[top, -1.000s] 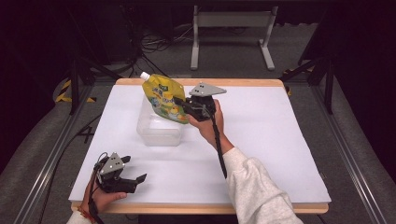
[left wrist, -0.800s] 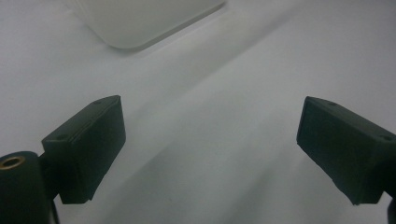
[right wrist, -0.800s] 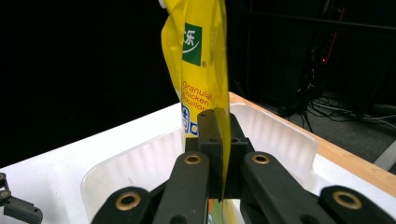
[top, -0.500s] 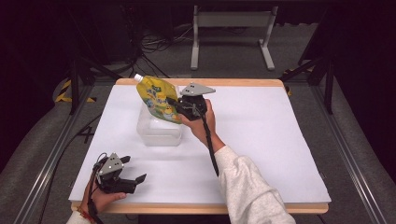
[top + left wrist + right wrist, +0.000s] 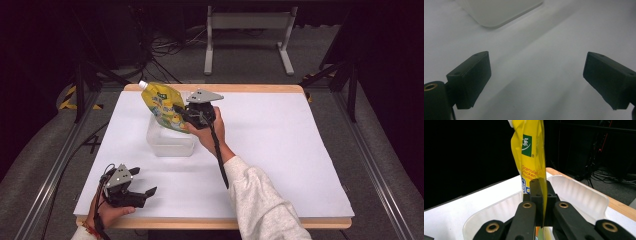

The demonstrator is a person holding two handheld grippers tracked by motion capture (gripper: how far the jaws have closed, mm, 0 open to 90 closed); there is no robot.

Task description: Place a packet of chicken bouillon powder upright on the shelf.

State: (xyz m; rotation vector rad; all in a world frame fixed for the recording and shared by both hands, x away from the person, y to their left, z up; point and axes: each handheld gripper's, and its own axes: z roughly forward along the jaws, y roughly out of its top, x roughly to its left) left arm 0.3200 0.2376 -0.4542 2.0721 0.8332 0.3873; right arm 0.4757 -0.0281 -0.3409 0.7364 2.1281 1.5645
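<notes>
Now, one yellow pouch [image 5: 164,106], one clear tub [image 5: 170,141], one white table [image 5: 280,145] and two grippers. The right gripper [image 5: 181,111] has its jaws pinched tight on the pouch's edge, and the pouch hangs over the tub at the far left of the table, its lower end down inside the rim. In the right gripper view the pouch [image 5: 531,155] stands upright between the closed jaws, tub [image 5: 579,192] walls curving around it. The right forearm reaches in from the near edge, wrist angled left. The left gripper [image 5: 142,192] rests at the near left corner, held low in the hand, jaws spread wide apart over bare table [image 5: 544,75], nothing between them.
</notes>
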